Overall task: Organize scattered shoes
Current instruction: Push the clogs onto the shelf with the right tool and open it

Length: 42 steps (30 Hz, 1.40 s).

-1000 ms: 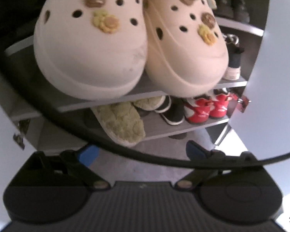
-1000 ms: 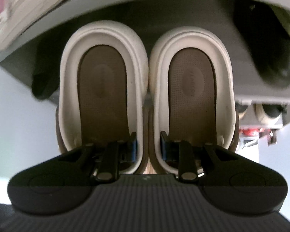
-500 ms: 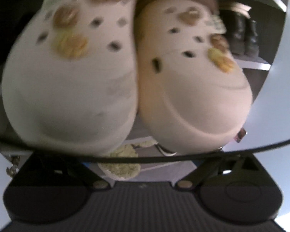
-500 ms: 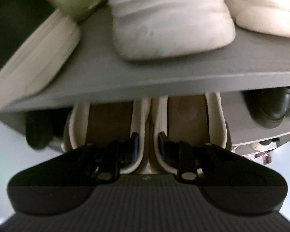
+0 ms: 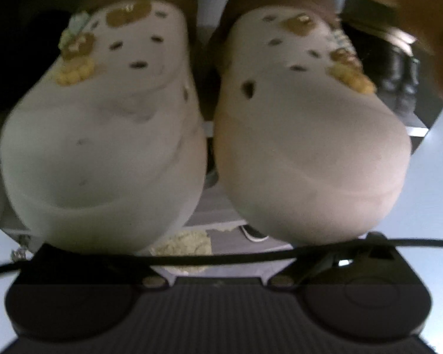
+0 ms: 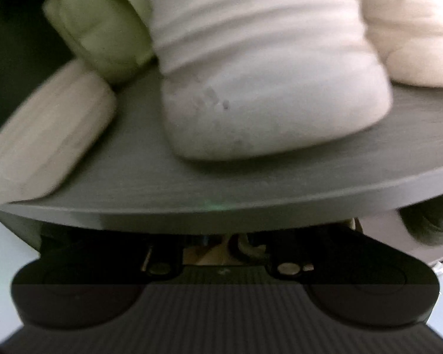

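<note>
Shelf: a grey shelf (image 6: 251, 188) is seen, with shoes on it.
Clogs: two pale clogs (image 5: 103, 153) look light and bendy; best held at the heel rims.
Right claw (image 6: 218, 253): just been opening; if a heel is pinched cannot be told.
Left claw: fingers hidden, so cannot be told.

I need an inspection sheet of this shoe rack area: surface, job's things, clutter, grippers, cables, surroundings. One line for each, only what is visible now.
Surface: grey shelf, shoes standing on it.
Job's things: pair of cream clogs with brown and yellow charms, side by side with a gap between them, toes toward the left camera.
Clutter: white shoe, green shoe and a cream sole on the shelf; fuzzy slipper on a lower shelf; dark boots at the back.
Grippers: left fingers hidden under the clogs, state not readable; right fingers under the shelf edge, jaws have just been opening, anything between them not readable.
Cables: black cable across the left view.
Surroundings: pale wall.
</note>
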Motion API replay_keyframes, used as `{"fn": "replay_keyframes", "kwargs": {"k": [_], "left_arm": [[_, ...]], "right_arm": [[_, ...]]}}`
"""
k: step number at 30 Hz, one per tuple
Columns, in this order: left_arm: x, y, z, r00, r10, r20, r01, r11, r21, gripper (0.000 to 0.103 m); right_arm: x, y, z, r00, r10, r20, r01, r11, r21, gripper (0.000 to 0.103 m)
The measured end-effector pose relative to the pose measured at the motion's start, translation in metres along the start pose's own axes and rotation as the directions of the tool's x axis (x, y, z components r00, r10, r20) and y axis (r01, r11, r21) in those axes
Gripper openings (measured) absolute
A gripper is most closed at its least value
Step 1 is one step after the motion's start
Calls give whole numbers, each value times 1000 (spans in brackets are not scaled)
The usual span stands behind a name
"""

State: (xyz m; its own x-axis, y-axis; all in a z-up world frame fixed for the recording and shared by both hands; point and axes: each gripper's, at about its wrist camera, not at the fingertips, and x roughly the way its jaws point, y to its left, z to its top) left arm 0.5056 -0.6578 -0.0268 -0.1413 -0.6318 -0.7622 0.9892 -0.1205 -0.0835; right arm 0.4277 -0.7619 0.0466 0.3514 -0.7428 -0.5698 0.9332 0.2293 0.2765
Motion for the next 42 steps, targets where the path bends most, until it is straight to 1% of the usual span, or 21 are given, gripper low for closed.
{"fn": "replay_keyframes", "kwargs": {"k": [1, 3, 6, 10, 12, 15, 17, 18, 19, 20, 21, 22, 23, 25, 28, 29, 31, 33, 36, 38, 42], "left_arm": [[1, 0, 1, 1000, 1, -1, -1, 1000, 2, 95], [2, 0, 2, 1000, 4, -6, -4, 1000, 14, 95], [3, -2, 3, 1000, 3, -11, -3, 999, 40, 95], [4, -5, 5, 1000, -9, -12, 9, 997, 72, 95], [4, -6, 7, 1000, -14, -10, 15, 997, 77, 95], [5, -7, 10, 1000, -13, -7, 14, 996, 91, 95], [7, -8, 14, 1000, -16, -6, 17, 995, 94, 95], [8, -8, 16, 1000, -18, -5, 19, 996, 93, 95], [9, -8, 17, 1000, -20, -5, 21, 996, 92, 95], [11, -9, 20, 1000, -24, -4, 24, 995, 92, 95], [12, -9, 22, 1000, -27, -1, 27, 995, 92, 95], [14, -9, 24, 1000, -28, 1, 28, 995, 94, 95], [16, -9, 26, 1000, -28, 4, 28, 995, 96, 95], [22, -8, 32, 1000, -24, 9, 23, 995, 98, 95], [27, -7, 36, 1000, -13, 14, 12, 993, 116, 95], [29, -6, 35, 1000, -10, 10, 8, 991, 132, 95], [33, -5, 29, 1000, -7, -9, 8, 986, 165, 95], [33, -3, 22, 1000, 4, -9, -2, 982, 189, 95], [24, -2, 17, 999, -35, 35, 26, 976, 215, 96], [21, -4, 16, 998, -53, 45, 41, 971, 236, 97], [18, -3, 7, 998, -44, 48, 30, 964, 265, 97]], "right_arm": [[-4, 1, -3, 1000, 1, 31, 0, 1000, -20, 49], [-7, 1, -6, 998, 6, 55, -5, 999, -32, 58], [-14, -3, -10, 998, 30, 60, -27, 999, -45, 59], [-28, -10, -19, 993, 84, 84, -77, 994, -76, 59], [-35, -14, -26, 991, 82, 107, -73, 994, -82, 59], [-44, -23, -35, 989, 38, 142, -33, 999, -38, 59], [-76, -16, -47, 983, -13, 182, 9, 1000, 20, 59], [-80, -20, -51, 980, -32, 196, 23, 999, 44, 59], [-85, -29, -55, 972, -71, 224, 50, 994, 100, 59], [-86, -33, -57, 967, -95, 237, 66, 989, 130, 59], [-103, -50, -59, 963, -111, 244, 76, 986, 148, 60], [-110, -63, -62, 956, -153, 252, 104, 975, 199, 60], [-112, -75, -64, 953, -169, 251, 113, 968, 224, 61], [-124, -84, -72, 952, -187, 242, 121, 957, 263, 61], [-92, -121, -74, 952, -211, 220, 133, 937, 322, 61], [-103, -115, -78, 953, -212, 218, 132, 934, 331, 61], [-93, -104, -71, 954, -208, 216, 127, 933, 338, 61], [-111, -89, -74, 957, -193, 216, 111, 933, 341, 61], [-106, -89, -77, 971, -145, 190, 71, 935, 347, 61], [-102, -91, -80, 979, -122, 165, 58, 936, 348, 61], [-105, -95, -83, 985, -105, 140, 52, 939, 340, 61]]}}
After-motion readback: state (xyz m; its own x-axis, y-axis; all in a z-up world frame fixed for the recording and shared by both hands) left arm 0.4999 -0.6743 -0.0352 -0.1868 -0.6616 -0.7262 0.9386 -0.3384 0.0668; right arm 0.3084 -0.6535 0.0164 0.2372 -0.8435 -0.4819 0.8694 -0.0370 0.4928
